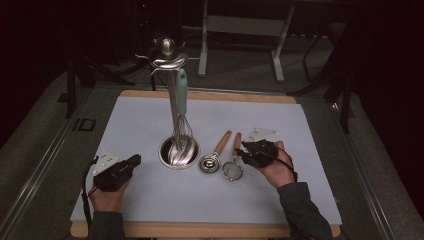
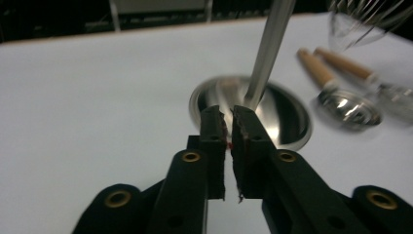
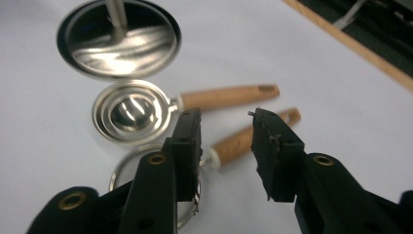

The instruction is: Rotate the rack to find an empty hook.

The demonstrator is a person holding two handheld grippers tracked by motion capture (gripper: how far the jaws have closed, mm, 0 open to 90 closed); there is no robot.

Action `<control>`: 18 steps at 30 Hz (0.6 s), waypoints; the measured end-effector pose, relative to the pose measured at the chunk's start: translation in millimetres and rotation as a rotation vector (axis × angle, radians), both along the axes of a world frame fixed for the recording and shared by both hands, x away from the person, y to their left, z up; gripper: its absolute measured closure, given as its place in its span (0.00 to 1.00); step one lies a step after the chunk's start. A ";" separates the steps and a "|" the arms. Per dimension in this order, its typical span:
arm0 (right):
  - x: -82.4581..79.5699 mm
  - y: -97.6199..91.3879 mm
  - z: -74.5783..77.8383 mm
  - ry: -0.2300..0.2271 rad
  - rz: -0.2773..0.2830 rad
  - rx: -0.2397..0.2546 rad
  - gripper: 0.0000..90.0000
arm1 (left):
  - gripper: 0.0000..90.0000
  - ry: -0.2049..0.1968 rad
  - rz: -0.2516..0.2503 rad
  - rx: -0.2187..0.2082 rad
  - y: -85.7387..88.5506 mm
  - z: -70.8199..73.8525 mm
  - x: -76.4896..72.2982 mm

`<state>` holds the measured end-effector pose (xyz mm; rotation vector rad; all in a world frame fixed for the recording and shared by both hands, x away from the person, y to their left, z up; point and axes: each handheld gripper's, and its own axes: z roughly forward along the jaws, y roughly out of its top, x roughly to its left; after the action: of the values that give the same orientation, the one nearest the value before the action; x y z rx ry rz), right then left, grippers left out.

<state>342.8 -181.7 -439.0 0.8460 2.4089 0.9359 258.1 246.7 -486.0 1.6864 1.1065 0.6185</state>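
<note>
The right claw (image 3: 225, 141) hangs low over the desk (image 1: 150, 125) with its jaws apart, straddling the wooden handle of the strainer (image 1: 233, 167) — nothing pinched yet, the pads clear of the wood on both sides. The strainer lies flat on the desk, its mesh ring toward the person and its handle pointing away, just beside the scoop (image 1: 213, 159), whose handle runs nearly parallel. Left of both stands the rack (image 1: 175, 110), a steel pole rising from a round base, with a whisk (image 1: 183, 120) hanging from a hook at the top.

The left claw (image 2: 228, 124) is narrowed almost to a slit with nothing between its jaws, and sits off to the left of the rack's base, well apart from the utensils.

The likely work is hanging the strainer on the rack, so the grip comes next. The risks, as I judge them:

- The two handles lie close; a jaw coming down slightly off line could nudge or catch the scoop as well.
- The handle is round and smooth, so a grip near its end may let it roll or swing, the ring dragging it down.
- A flat handle leaves little room underneath — jaws pressing on the desk may skid it away rather than close on it.
- Carrying it to the hooks, the strainer could knock the whisk or rock the rack.
</note>
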 end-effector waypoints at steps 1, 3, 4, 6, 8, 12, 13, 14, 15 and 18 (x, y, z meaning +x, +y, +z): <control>-0.2 -2.6 -2.8 0.002 -0.004 0.003 0.69 | 0.98 -0.008 -0.002 -0.002 -0.6 3.9 0.3; -0.9 -7.9 -8.0 0.010 -0.016 0.010 0.67 | 0.99 -0.024 -0.006 -0.013 -2.3 10.7 1.0; -1.2 -10.4 -10.8 0.012 -0.024 0.012 0.66 | 1.00 -0.032 -0.008 -0.019 -3.0 13.8 1.3; -2.0 -15.6 -16.2 0.026 -0.034 0.020 0.65 | 1.00 -0.055 -0.010 -0.044 -4.2 19.5 1.9; -2.8 -18.1 -18.6 0.031 -0.042 0.023 0.64 | 1.00 -0.067 -0.011 -0.054 -4.7 22.6 2.1; -6.9 -30.0 -32.1 0.047 -0.081 0.031 0.64 | 0.99 -0.109 -0.019 -0.085 -6.6 35.4 2.8; -6.9 -30.0 -32.1 0.047 -0.081 0.031 0.64 | 0.99 -0.119 -0.021 -0.087 -7.2 38.7 3.1; -6.9 -30.0 -32.1 0.047 -0.081 0.031 0.64 | 0.99 -0.119 -0.021 -0.087 -7.2 38.7 3.1; -9.9 -35.7 -43.2 0.068 -0.095 0.023 0.63 | 0.99 -0.143 -0.030 -0.101 -9.3 47.9 3.9; -12.0 -42.6 -52.2 0.087 -0.111 0.029 0.62 | 0.99 -0.174 -0.041 -0.116 -11.7 59.2 4.3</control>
<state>330.8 -224.3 -491.2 1.0393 2.3980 0.9112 262.4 235.0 -426.8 1.5218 0.9627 0.6495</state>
